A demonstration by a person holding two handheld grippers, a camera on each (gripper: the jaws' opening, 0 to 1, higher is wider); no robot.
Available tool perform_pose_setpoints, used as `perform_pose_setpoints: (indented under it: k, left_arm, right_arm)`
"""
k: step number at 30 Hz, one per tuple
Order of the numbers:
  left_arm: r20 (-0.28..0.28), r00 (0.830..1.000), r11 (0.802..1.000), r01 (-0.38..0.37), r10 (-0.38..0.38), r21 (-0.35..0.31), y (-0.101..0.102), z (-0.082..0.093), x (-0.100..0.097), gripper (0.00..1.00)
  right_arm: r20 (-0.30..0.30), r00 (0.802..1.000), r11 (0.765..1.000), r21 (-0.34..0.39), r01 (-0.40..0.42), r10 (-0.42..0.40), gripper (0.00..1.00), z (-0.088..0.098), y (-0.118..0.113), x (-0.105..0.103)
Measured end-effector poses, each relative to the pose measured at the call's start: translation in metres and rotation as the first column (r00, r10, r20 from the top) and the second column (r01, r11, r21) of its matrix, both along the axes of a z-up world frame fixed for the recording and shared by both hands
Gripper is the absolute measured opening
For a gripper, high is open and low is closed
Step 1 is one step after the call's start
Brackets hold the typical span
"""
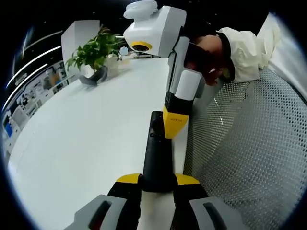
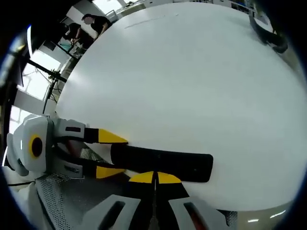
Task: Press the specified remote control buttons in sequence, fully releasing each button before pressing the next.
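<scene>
Left claw (image 1: 157,184) clamps the remote (image 1: 157,153) at the white worktop (image 1: 86,139) edge; right claw (image 2: 154,178), tips together, presses on it; risk: off-centre push pivots the remote or hits a neighbouring button.

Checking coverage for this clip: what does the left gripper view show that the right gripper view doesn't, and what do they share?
Left gripper view only: a potted plant, a mesh chair and a person's sleeve. Right gripper view only: people standing beyond the table's far edge. Both: the white table, the black remote held by the left claw, and the right claw, shut, tip at the remote.
</scene>
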State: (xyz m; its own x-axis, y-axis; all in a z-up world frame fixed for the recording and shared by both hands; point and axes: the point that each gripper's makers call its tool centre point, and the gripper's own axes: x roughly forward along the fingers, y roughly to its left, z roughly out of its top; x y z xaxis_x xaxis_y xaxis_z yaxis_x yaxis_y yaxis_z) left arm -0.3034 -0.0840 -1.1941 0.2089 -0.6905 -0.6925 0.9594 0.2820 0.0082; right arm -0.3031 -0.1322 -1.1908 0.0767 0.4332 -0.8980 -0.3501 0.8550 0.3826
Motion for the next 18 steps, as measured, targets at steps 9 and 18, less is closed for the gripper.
perform_pose_setpoints:
  k: [9, 18]
  left_arm:
    - [-0.003, 1.0, 1.0, 0.006, -0.006, -0.015, -0.0032, 0.0001, 0.0005, 0.25]
    - [-0.001, 1.0, 1.0, 0.009, -0.01, -0.025, -0.0054, 0.0004, 0.0009, 0.24]
  right_arm:
    - [-0.037, 0.999, 0.999, 0.015, 0.039, -0.039, 0.0, 0.0007, -0.0024, 0.0018]
    - [-0.022, 0.999, 1.0, 0.012, 0.025, -0.025, 0.0, -0.0014, -0.0006, 0.0071]
